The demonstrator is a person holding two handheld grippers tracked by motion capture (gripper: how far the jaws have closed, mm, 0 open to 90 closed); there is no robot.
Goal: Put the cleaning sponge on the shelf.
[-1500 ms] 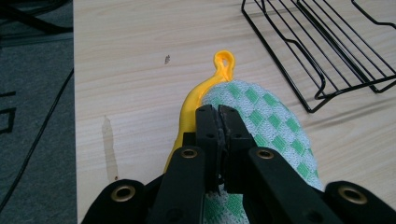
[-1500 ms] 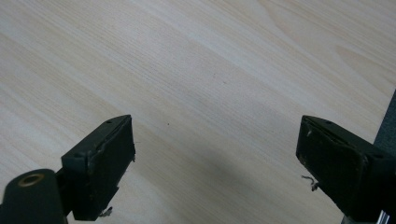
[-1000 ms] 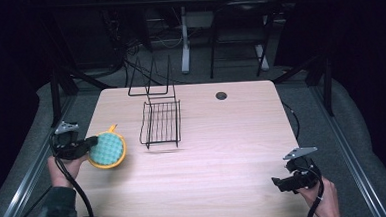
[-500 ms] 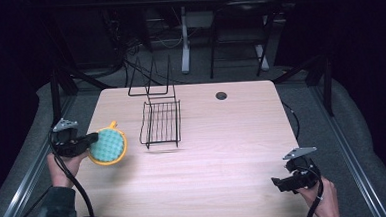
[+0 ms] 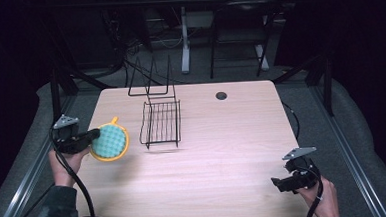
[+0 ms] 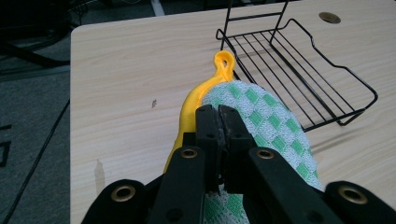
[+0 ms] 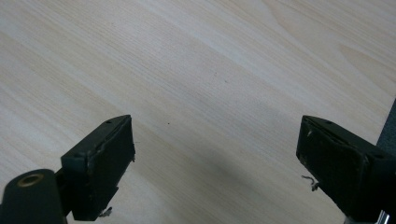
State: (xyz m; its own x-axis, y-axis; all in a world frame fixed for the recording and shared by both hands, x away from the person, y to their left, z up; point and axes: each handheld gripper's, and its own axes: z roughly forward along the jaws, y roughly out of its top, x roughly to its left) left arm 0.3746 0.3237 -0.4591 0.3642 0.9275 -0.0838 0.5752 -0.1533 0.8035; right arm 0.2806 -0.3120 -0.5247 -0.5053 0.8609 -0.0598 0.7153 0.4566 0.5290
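The left gripper (image 5: 85, 139) is clamping a round pot holder (image 5: 110, 141), a green-and-white checked pad backed and rimmed in yellow. In the left gripper view the two black jaws are pressing together on the near edge of the pot holder (image 6: 261, 119), so the pad is fanning out ahead of the gripper (image 6: 218, 122) and to its right, tilted on edge rather than lying flat. The yellow hanging loop (image 6: 224, 63) is sticking out straight ahead of the jaws, at the far end of the pad. Beyond that loop and to the right of the jaws, the black wire rack (image 6: 299, 70) is sitting on the wooden table (image 6: 126, 84), near the pot holder but apart from it. In the high view the pad is hanging just off the tip of the gripper, between it and the wire rack (image 5: 161, 124).

The right gripper (image 5: 290, 182) is resting at the near right corner of the table (image 5: 233, 146), well apart from the pot holder. Its jaws are standing wide apart with bare wood (image 7: 210, 93) between them.
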